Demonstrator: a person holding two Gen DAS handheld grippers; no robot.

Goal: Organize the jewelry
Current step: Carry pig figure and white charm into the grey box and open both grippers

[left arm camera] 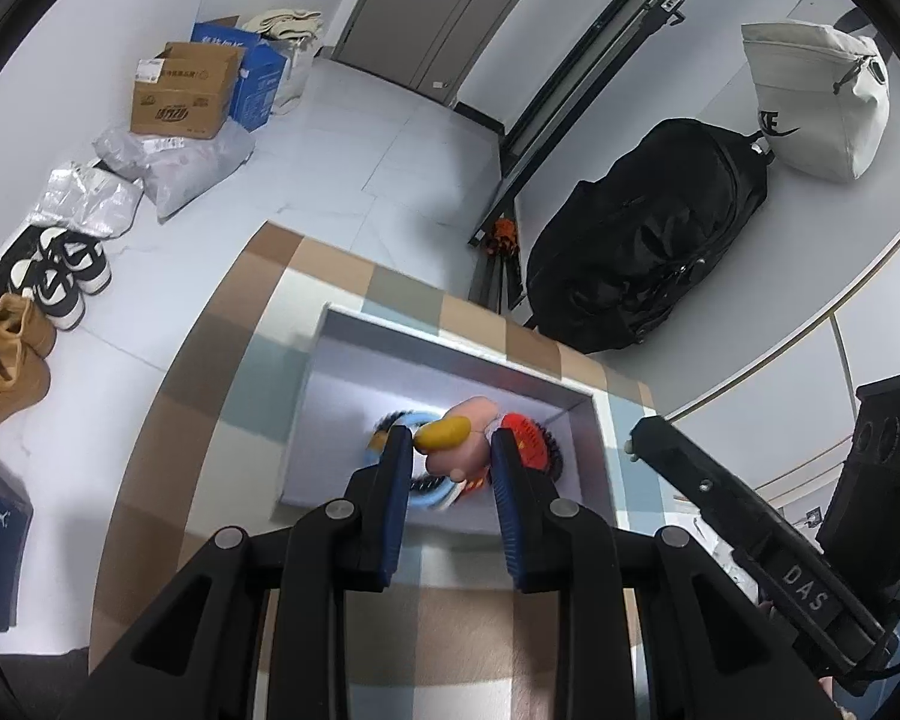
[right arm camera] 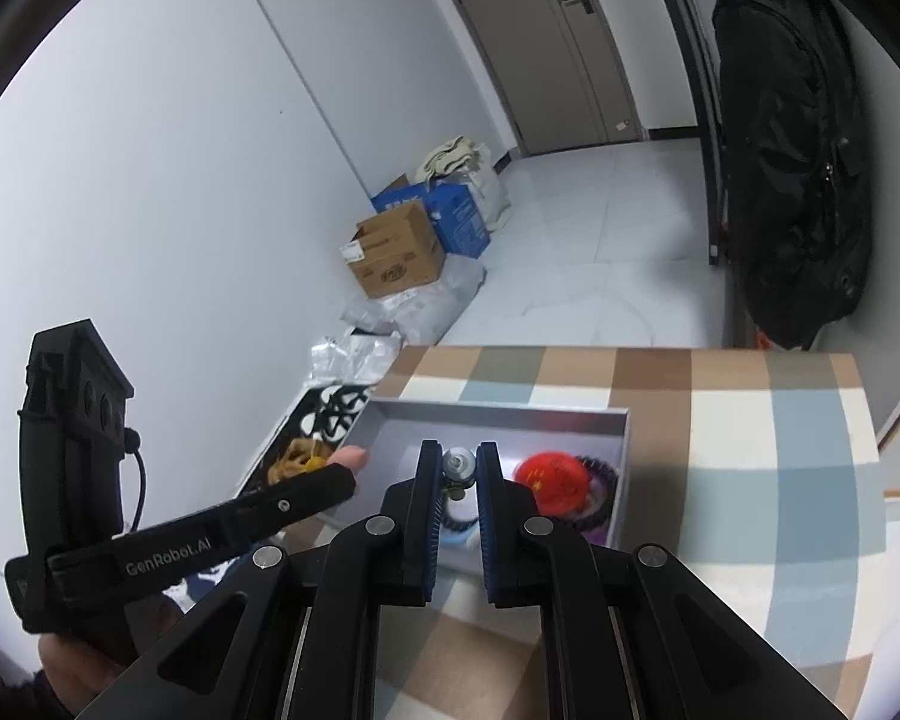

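With a pink charm (left arm camera: 459, 441) clamped in the left claw (left arm camera: 450, 450) and a silver bead (right arm camera: 457, 463) in the right claw (right arm camera: 457, 468), both are judged due for release into the box (right arm camera: 498, 414) at 12 o'clock.

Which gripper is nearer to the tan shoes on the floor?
Left. The left gripper hangs over the box edge beside the tan shoes; the right gripper is farther right, over the box middle.
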